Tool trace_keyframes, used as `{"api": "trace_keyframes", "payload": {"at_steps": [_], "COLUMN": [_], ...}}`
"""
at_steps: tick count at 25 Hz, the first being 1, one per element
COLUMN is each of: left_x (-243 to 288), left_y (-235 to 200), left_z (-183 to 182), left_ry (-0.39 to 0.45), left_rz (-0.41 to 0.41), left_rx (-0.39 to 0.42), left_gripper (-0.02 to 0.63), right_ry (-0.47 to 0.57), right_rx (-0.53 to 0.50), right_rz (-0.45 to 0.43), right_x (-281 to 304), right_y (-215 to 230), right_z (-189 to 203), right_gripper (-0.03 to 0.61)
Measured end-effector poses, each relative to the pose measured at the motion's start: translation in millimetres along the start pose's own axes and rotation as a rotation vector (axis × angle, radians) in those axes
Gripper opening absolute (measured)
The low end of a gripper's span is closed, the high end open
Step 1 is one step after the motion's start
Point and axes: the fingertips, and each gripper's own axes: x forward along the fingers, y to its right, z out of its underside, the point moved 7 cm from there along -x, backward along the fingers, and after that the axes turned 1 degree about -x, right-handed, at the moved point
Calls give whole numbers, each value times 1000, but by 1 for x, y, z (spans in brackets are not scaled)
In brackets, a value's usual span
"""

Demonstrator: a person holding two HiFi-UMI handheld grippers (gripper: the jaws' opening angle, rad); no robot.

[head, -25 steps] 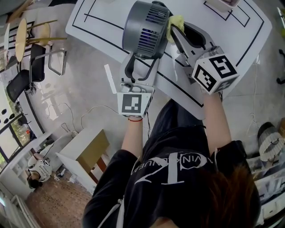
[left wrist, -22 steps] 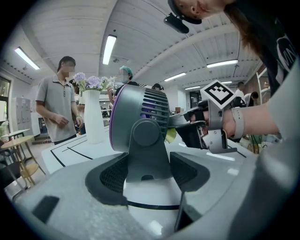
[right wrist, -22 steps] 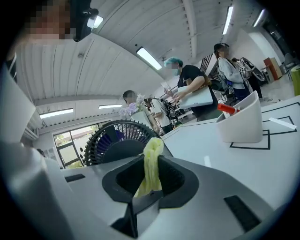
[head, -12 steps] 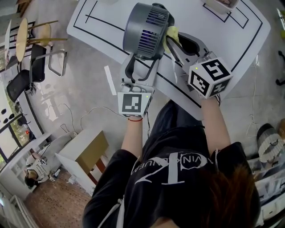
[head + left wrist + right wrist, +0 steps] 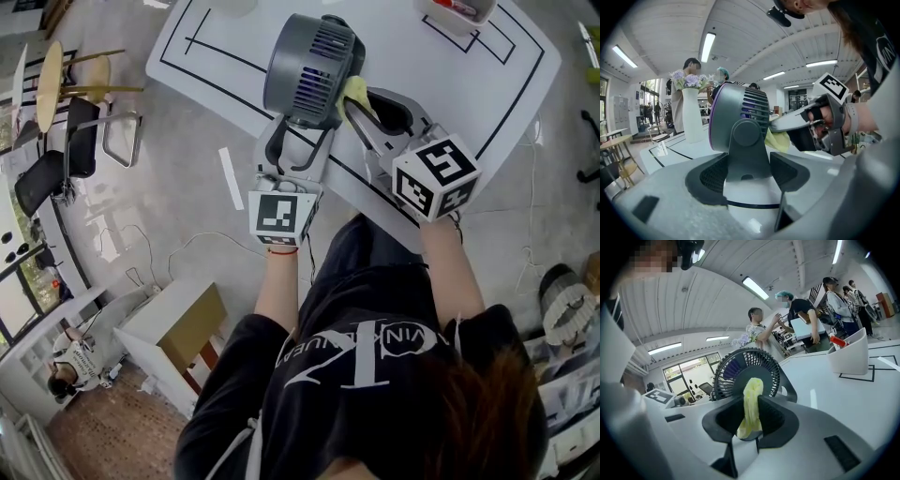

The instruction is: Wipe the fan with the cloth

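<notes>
Your fan (image 5: 309, 67) stands on the table (image 5: 216, 52) near its front edge, with its stand between your left gripper's (image 5: 298, 141) jaws. Your right gripper (image 5: 366, 105) is at the fan's right, with the cloth (image 5: 354, 91) between its jaws and up against the fan's side. A tub (image 5: 457, 11) sits well apart, far right. A vase (image 5: 692, 123) stands beyond the fan, to its left.
</notes>
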Motion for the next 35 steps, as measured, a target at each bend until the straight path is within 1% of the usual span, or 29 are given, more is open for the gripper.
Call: {"api": "trace_keyframes", "payload": {"at_steps": [6, 9, 11, 14, 17, 19, 21, 23, 26, 28, 30, 32, 35], "left_x": [1, 0, 0, -2, -2, -1, 2, 3, 3, 4, 4, 5, 7], "left_y": [0, -1, -3, -9, -17, -21, -25, -30, -34, -36, -37, -38, -39], "left_z": [0, 0, 0, 1, 2, 3, 4, 4, 4, 5, 6, 5, 4], "left_ry": [0, -11, -22, -31, -52, -73, -80, -73, -51, -41, -39, -43, -55], "left_rz": [10, 42, 87, 188, 302, 360, 395, 411, 421, 424, 433, 446, 464], "left_rx": [-8, 5, 33, 68, 121, 160, 176, 177, 183, 185, 181, 181, 188], "left_gripper": [279, 278, 278, 278, 278, 274, 250, 209, 182, 163, 161, 157, 153], "right_ry": [-9, -20, -27, -32, -29, -23, -14, 1, 19, 15, -6, -27, -42], "right_rx": [-24, -33, -39, -48, -51, -49, -48, -52, -95, -147, -214, -271, -309], "right_rz": [-8, -4, 1, 10, 42, 74, 110, 147, 196, 220, 232, 218, 159], "right_x": [-6, -8, -10, -12, -13, -13, -15, -18, -23, -25, -26, -28, -28], "right_y": [-9, -13, -15, -19, -25, -28, -31, -36, -47, -53, -60, -68, -82], "right_z": [-5, -6, -7, -9, -10, -10, -9, -11, -19, -23, -27, -31, -36], "right_gripper": [81, 81, 81, 83, 82, 83, 83, 83, 83, 83, 83, 83, 83]}}
